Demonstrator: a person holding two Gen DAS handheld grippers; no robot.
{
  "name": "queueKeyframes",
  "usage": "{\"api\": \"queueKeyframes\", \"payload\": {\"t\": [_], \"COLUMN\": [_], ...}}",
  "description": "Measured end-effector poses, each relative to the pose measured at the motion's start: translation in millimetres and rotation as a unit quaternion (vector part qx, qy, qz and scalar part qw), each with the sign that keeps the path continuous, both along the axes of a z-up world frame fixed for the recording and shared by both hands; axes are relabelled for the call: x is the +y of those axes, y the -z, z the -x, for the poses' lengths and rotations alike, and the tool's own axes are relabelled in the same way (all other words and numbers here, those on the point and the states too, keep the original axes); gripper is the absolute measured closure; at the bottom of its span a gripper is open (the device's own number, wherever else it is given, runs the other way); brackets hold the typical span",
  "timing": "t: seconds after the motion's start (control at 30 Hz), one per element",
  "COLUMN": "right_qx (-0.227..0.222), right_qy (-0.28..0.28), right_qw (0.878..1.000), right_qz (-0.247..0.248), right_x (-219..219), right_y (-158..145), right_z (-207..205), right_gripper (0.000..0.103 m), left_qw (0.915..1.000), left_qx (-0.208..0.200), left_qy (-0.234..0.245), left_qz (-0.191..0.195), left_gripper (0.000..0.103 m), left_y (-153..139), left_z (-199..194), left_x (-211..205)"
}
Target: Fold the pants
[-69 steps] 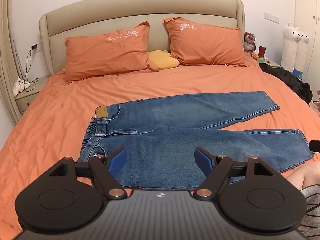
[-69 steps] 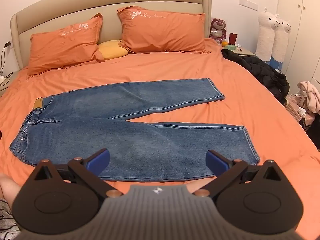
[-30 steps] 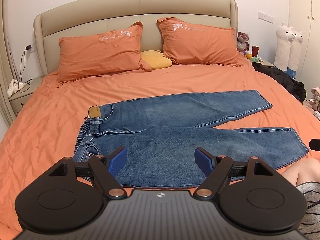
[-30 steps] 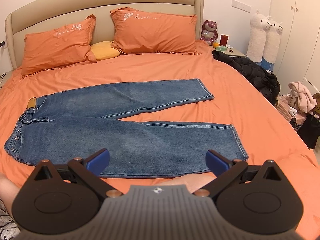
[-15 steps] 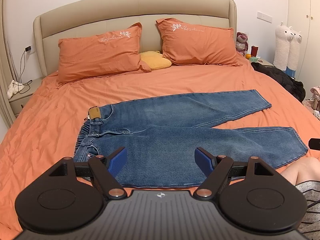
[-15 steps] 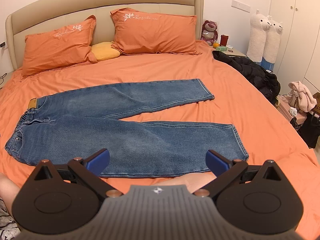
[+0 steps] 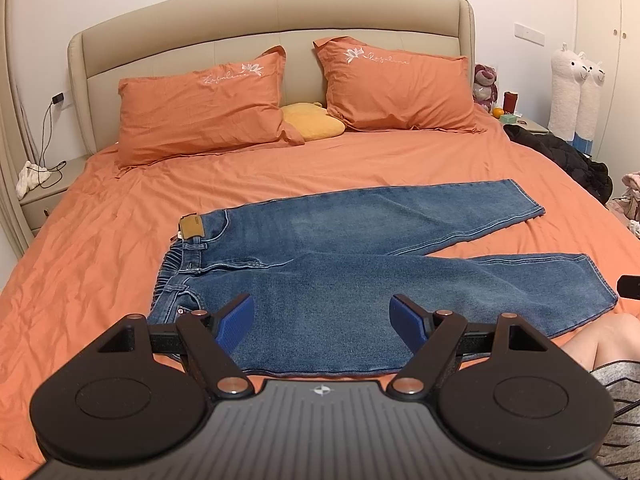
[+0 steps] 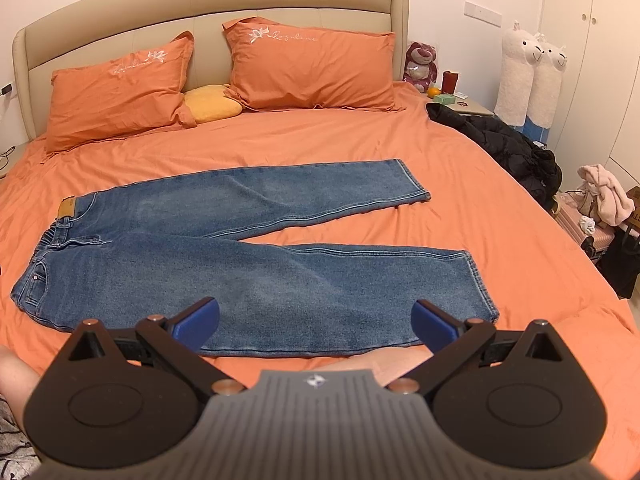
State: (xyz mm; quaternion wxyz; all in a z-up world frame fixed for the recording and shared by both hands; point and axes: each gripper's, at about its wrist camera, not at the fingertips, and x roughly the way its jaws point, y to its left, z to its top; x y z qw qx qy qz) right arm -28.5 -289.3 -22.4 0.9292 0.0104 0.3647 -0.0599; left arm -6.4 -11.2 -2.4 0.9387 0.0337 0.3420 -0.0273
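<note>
Fingers of the left gripper (image 7: 322, 320) and right gripper (image 8: 316, 322) are held wide apart and empty above the blue denim pants (image 8: 248, 256), spread unfolded on the orange-sheeted bed (image 8: 500, 220); a first grasp is judged next.

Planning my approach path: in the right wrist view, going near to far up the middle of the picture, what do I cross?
Right gripper, jaws open → near leg of the jeans → far leg → bare orange sheet → right-hand orange pillow → beige headboard.
</note>
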Motion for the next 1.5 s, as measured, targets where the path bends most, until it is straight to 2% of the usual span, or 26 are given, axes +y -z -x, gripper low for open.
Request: {"api": "queueKeyframes", "payload": {"t": [1.1, 1.2, 1.3, 1.4, 1.5], "right_qx": [0.0, -0.011, -0.05, -0.071, -0.057], "right_qy": [-0.026, -0.056, -0.103, -0.14, -0.164], "right_qw": [1.0, 0.998, 0.993, 0.986, 0.98], "right_qz": [0.011, 0.016, 0.032, 0.062, 0.092], "right_x": [9.2, 7.8, -1.8, -14.6, -31.2], "right_y": [-4.1, -3.6, -3.5, 1.5, 12.7], "right_z": [-4.1, -7.5, -9.5, -19.2, -39.4], "right_gripper": [0.005, 0.005, 0.005, 0.005, 0.006], "left_qw": [1.0, 0.9993, 0.9965, 0.9904, 0.9796], "left_qx": [-0.001, -0.011, -0.022, -0.027, -0.02], "left_qy": [0.005, 0.018, 0.033, 0.081, 0.131], "left_qz": [-0.004, -0.032, -0.074, -0.109, -0.151], "left_gripper": [0.013, 0.013, 0.013, 0.018, 0.026], "left_y": [-0.3, -6.3, -12.2, -11.7, -4.4], "left_z": [0.4, -4.8, -16.3, -27.4, -39.7], "left_x": [5.0, 7.7, 11.2, 13.9, 15.8]}}
